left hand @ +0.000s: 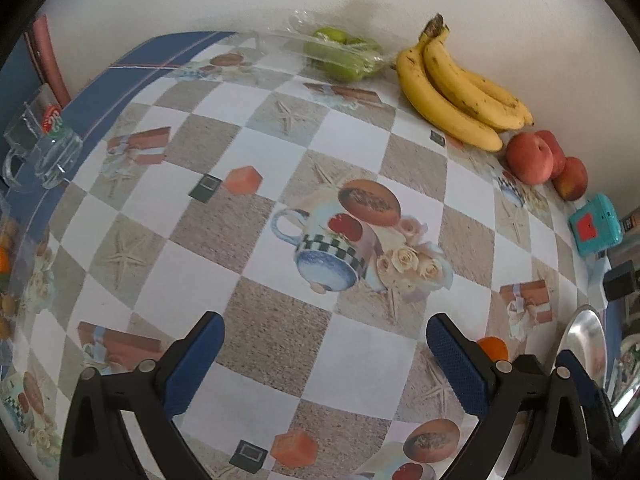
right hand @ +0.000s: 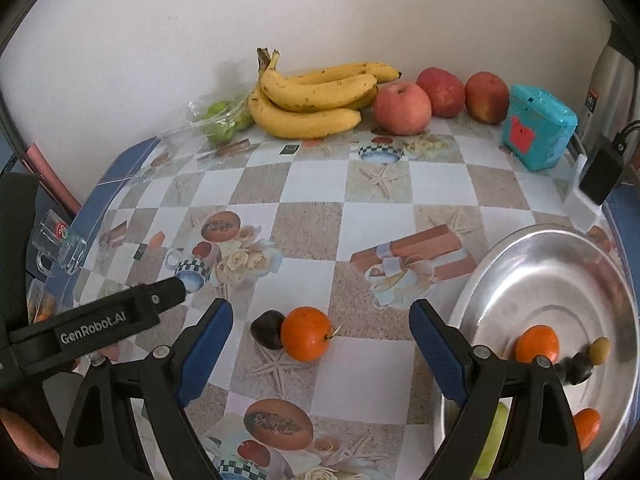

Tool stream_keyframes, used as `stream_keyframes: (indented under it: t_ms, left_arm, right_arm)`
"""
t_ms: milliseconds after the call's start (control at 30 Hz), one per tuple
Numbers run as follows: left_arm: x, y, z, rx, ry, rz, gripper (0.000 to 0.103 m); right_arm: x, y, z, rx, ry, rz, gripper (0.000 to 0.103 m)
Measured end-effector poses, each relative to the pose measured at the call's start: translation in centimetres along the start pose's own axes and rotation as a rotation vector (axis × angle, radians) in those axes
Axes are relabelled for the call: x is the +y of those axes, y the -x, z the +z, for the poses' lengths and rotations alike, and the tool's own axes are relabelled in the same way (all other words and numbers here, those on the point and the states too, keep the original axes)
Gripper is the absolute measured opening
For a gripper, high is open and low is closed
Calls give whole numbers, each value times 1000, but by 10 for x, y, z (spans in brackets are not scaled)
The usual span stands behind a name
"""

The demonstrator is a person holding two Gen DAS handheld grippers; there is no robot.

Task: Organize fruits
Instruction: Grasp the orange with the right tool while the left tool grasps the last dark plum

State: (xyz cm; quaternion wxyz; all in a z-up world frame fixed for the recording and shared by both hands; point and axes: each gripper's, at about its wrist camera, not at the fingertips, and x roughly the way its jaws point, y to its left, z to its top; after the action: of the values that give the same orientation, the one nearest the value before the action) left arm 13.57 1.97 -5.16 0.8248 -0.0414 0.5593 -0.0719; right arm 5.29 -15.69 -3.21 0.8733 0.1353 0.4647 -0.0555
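My right gripper point(right hand: 320, 330) stands open over the patterned table, and an orange point(right hand: 306, 334) touching a dark plum point(right hand: 267, 329) lies between its fingers. To its right a metal bowl point(right hand: 520, 264) holds an orange point(right hand: 537, 343), dark small fruits point(right hand: 576, 368), a green fruit and another orange. Bananas point(right hand: 312, 100), three red apples point(right hand: 402, 108) and bagged green fruit point(right hand: 220, 120) line the wall. My left gripper point(left hand: 324, 364) hangs open over bare tablecloth, with nothing between its fingers. In its view I see the bananas point(left hand: 452, 92), the apples point(left hand: 530, 156) and an orange point(left hand: 494, 348) behind its right finger.
A turquoise box point(right hand: 538, 132) and a black adapter point(right hand: 602, 174) stand at the back right. Glass mugs point(left hand: 40, 140) sit on the blue table border at left. The other gripper's black body point(right hand: 104, 316) reaches in from the left of the right wrist view.
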Motion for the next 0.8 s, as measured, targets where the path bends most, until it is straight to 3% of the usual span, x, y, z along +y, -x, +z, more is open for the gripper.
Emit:
stream_keyframes:
  t_ms: [200,300,400,500,733,800]
  left_arm:
    - [0,-7,-3,23,5,-21,95]
    - [-2,-11,-5,41,15,-58,86]
    - [-5,-15,-7,53,11,-71,85]
    - [-8,-18,-9,62,8,-91,76]
    - [-11,-21,-12,91,18,-134,74]
    - [-12,-22,-13,91,19,-137,74]
  right_arm:
    - [2,-9,-5,25,10,1,81]
    - [1,-12,-6,30,3,3,66]
    - [0,-17,-9,48,-1,7,66]
    - [0,-21,-11,61,-9,23,65]
    - [4,-28,-13,80,-14,22,64]
    - [5,-30,-14,85,-19,26,57]
